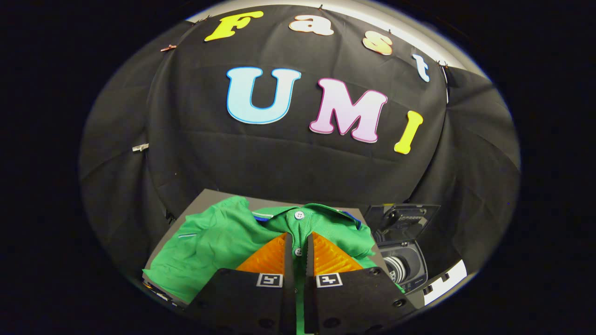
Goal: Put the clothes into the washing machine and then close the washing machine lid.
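The gripper, fingers nearly together pinching the placket of a green shirt lying beneath them, with the open-lidded washing machine to its right, nothing yet loaded.

Light is coming down from overhead and a bit from behind, landing evenly on the green shirt, which is looking bright and saturated with only soft shadows sitting in its folds. The black cloth wall is soaking up most of the light and staying dull, no glare on it. The washing machine is sitting in dimmer light, its drum catching small highlights. The fisheye is bending everything hard toward the rim, and detail is going soft there. The gripper, fingers nearly closed over the shirt placket, is looking sharp, no motion blur.
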